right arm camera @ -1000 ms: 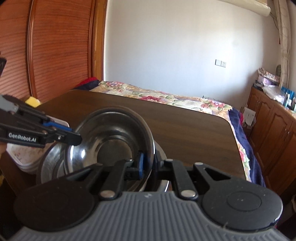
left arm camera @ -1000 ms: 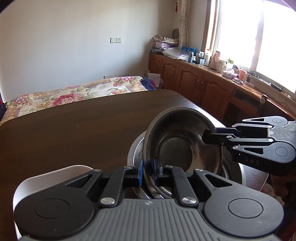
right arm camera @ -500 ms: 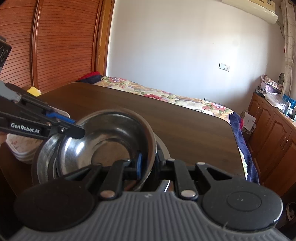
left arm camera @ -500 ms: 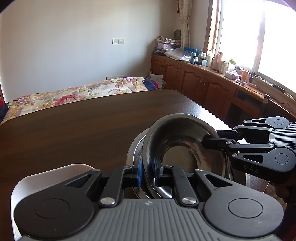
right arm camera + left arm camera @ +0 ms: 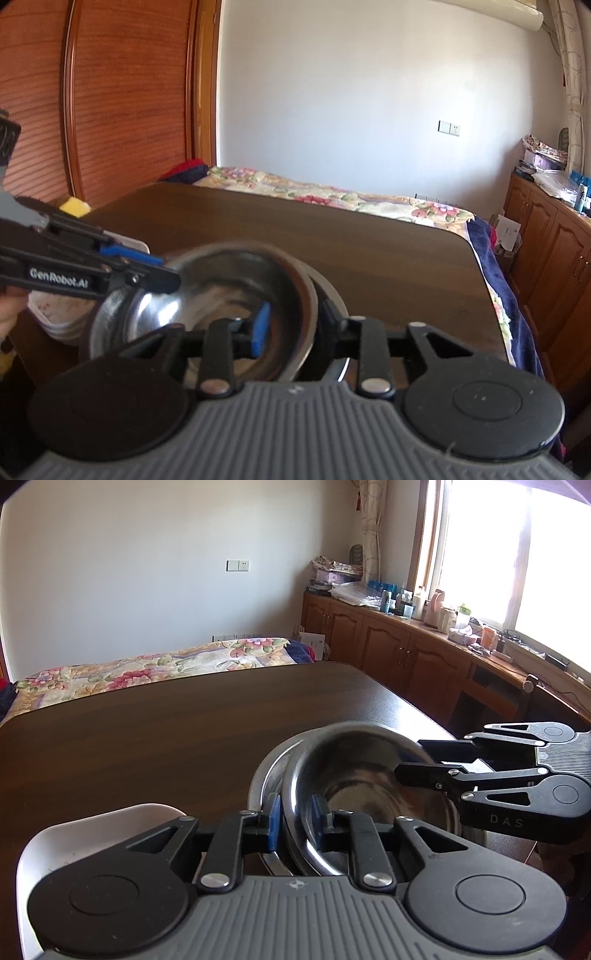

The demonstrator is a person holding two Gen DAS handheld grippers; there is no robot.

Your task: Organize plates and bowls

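A steel bowl (image 5: 369, 775) (image 5: 229, 288) sits tilted inside a wider steel bowl (image 5: 264, 779) (image 5: 334, 293) near the front of the dark wooden table (image 5: 147, 738). My left gripper (image 5: 297, 823) is shut on the near rim of the inner bowl; in the right wrist view the left gripper (image 5: 170, 271) pinches that rim from the left. My right gripper (image 5: 293, 325) stands open, its blue pad inside the bowl and its other finger outside, both apart from the rim. In the left wrist view the right gripper (image 5: 410, 758) reaches over the bowl's right edge.
A white dish (image 5: 92, 830) (image 5: 55, 314) rests on the table to the left of the bowls. A bed with a floral cover (image 5: 166, 664) lies beyond the table's far edge. Wooden cabinets (image 5: 406, 657) with clutter line the window wall. A hand (image 5: 7, 314) holds the left gripper.
The inner bowl has come down into the wider bowl. My right gripper's jaws have spread apart and let go of the rim. The left gripper keeps its hold.
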